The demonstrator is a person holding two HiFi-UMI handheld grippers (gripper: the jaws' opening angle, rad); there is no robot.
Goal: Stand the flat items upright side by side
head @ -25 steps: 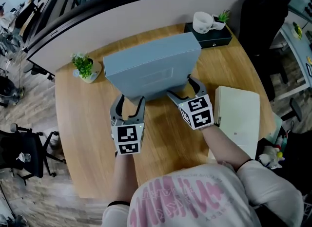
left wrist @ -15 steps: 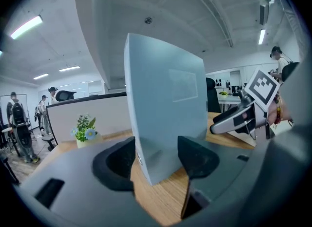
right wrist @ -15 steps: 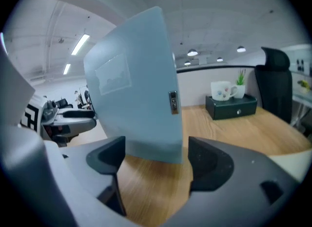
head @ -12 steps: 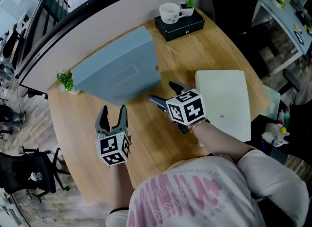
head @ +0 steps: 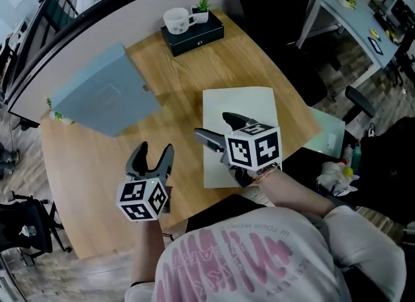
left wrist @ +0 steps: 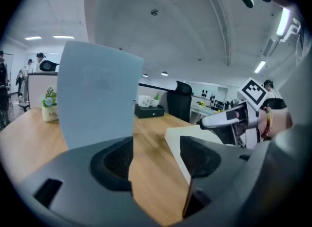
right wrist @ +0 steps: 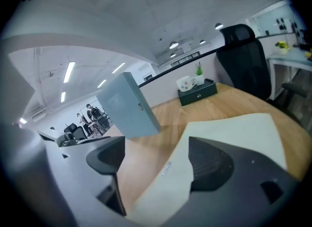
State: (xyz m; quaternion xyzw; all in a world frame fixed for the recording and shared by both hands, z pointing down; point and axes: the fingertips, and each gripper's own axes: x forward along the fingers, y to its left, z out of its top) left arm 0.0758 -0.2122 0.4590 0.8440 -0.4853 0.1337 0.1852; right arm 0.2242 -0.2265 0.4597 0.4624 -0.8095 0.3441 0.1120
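Both forearms reach out from the body, low over the tabletop (head: 188,77), each tool tipped a little downward. The left tool (head: 155,149) hangs over bare wood, well on the near side of the black box (head: 193,35), jaws side by side. They have just been opening, and there is nothing between them. The right tool (head: 213,124) is rolled to a slant and angles toward the left, jaws spread wide and released. It hovers over the near left part of the cream folder (head: 241,107) without pinching it.

That cream folder lies flat, nearer the person than the black box, its long axis running from the person toward the box. The blue folder (head: 104,93) stands upright on its edge, left of the black box, its broad face turned to the left tool.
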